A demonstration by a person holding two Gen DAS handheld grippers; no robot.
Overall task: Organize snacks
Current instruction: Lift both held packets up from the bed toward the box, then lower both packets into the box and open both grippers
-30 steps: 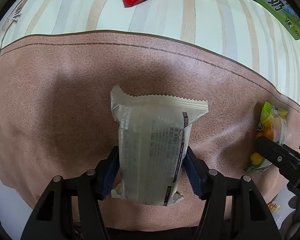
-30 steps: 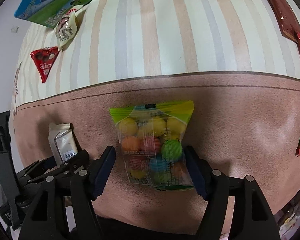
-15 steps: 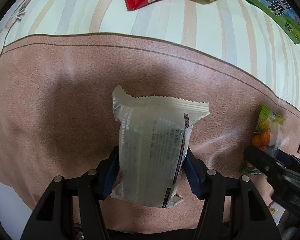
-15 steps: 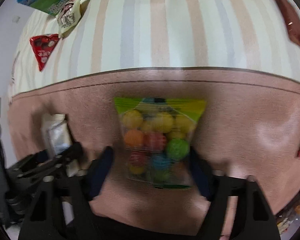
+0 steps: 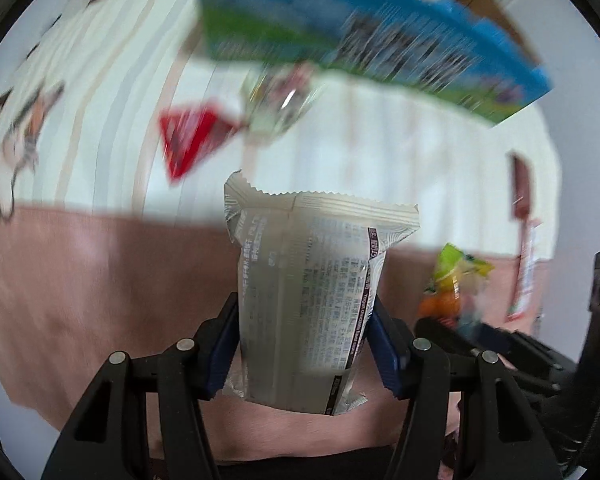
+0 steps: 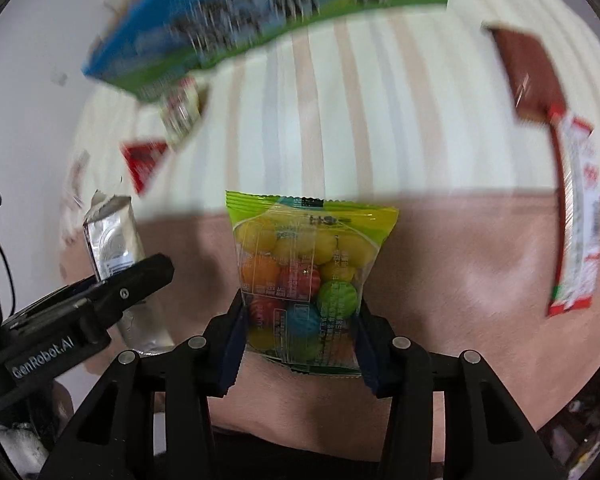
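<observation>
left gripper (image 5: 302, 344) clamped on silver-white foil snack packet (image 5: 312, 280) – held above the pink-and-striped tabletop (image 5: 80, 280). right gripper (image 6: 300, 332) closing on clear green-topped bag of coloured candy balls (image 6: 304, 276) – pads pinch its sides.

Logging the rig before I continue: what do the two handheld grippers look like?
Both match: the left gripper and right gripper have black plastic linkage arms with silver rivets and dark blue ribbed pads. The left one's side reads "GenRobot.AI" in white; a thin black cable runs behind it.
</observation>
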